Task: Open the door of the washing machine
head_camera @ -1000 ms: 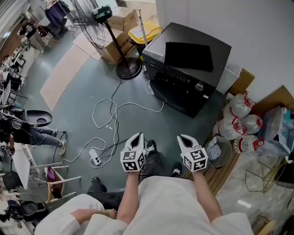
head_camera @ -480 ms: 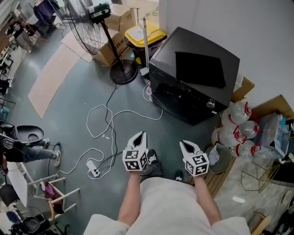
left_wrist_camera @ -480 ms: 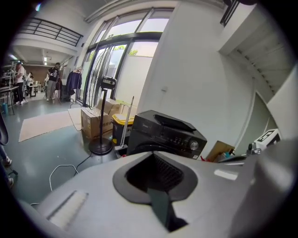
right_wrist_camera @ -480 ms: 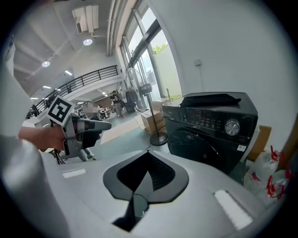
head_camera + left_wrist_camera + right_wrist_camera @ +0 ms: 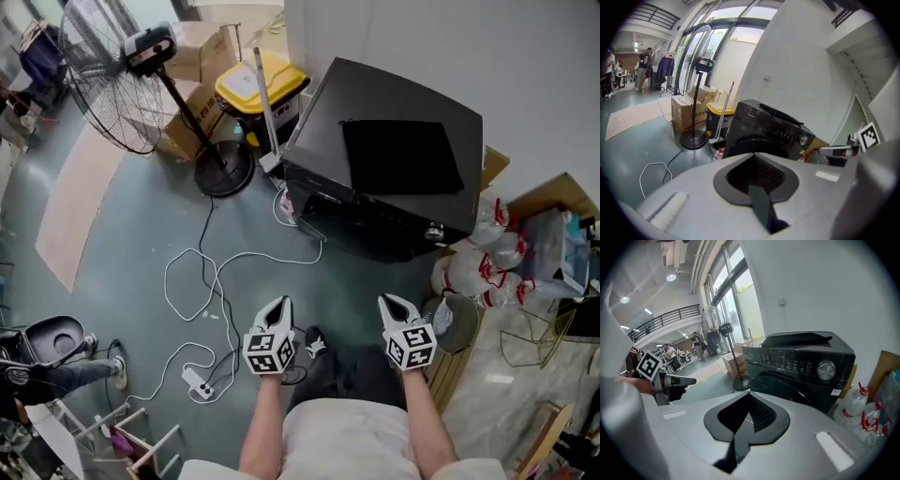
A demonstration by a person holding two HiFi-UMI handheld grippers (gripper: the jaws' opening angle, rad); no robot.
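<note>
A black front-loading washing machine point(image 5: 384, 169) stands against the white wall, and a flat black sheet lies on its top. Its round dark door point(image 5: 783, 386) is closed, below a control panel with a silver knob point(image 5: 826, 370). The left gripper view shows the same machine point(image 5: 764, 129) ahead. My left gripper point(image 5: 281, 302) and right gripper point(image 5: 392, 300) are side by side, well short of the machine's front and pointing at it. Both are shut with nothing between the jaws. In the gripper views the left gripper point(image 5: 754, 154) and the right gripper point(image 5: 749, 394) each show closed tips.
A standing fan point(image 5: 122, 84), a yellow-lidded bin point(image 5: 261, 80) and cardboard boxes point(image 5: 202, 56) are left of the machine. White cable point(image 5: 216, 272) and a power strip point(image 5: 199, 382) lie on the grey floor. Tied plastic bags point(image 5: 487, 253) are piled at the right.
Both grippers and my view have moved closer to the washing machine, which now fills more of the frame. The jaws stayed shut throughout.
</note>
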